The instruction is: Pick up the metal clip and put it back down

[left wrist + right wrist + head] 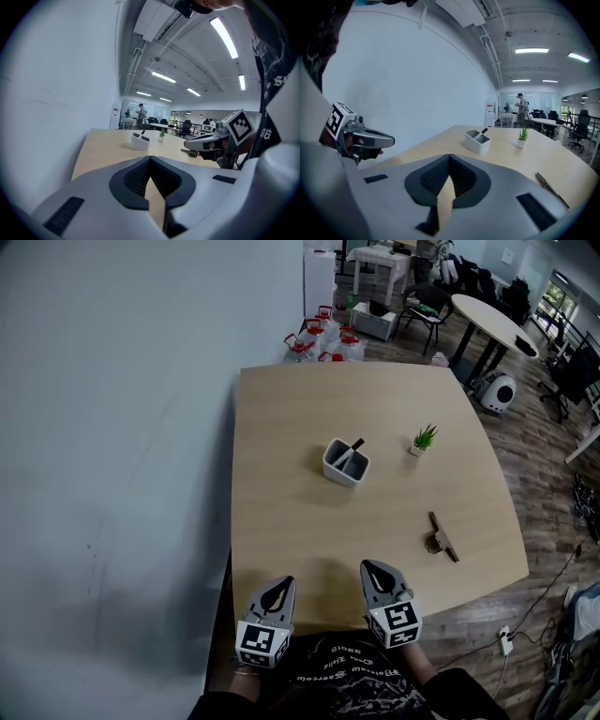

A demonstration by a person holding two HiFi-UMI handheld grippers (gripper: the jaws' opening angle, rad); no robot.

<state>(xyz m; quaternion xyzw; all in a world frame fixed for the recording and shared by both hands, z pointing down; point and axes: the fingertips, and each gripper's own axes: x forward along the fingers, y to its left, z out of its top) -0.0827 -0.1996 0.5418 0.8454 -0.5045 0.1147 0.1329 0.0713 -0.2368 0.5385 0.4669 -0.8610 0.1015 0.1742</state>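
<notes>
Two grippers sit nearest, low over the near edge of one wooden table [281,427], one marker cube on each. Left gripper [280,585]: jaws fully together, nothing held, and only bare tabletop shows past the tips in the left gripper view [149,160]. Right gripper [374,568], just beside it: jaws also closed tight and empty, confirmed in the right gripper view [449,157]. Neither gripper touches anything on the table.

Three things are on the tabletop, left to right:
- One white holder [346,463] sits near the middle, with one dark stick [354,448] leaning out of it.
- One small potted plant [424,440] stands upright to the right of the holder, apart from it.
- One metal clip [441,538] lies flat near the right edge. It is nearer the person than the plant and well apart from both grippers, beyond and to the right of the right one. It also shows at the right of the right gripper view [551,185].

Behind the table's far edge is a cluster of red-capped bottles [319,338], too packed to count. One round table [492,320] stands far right. One person [520,105] stands in the distance.
</notes>
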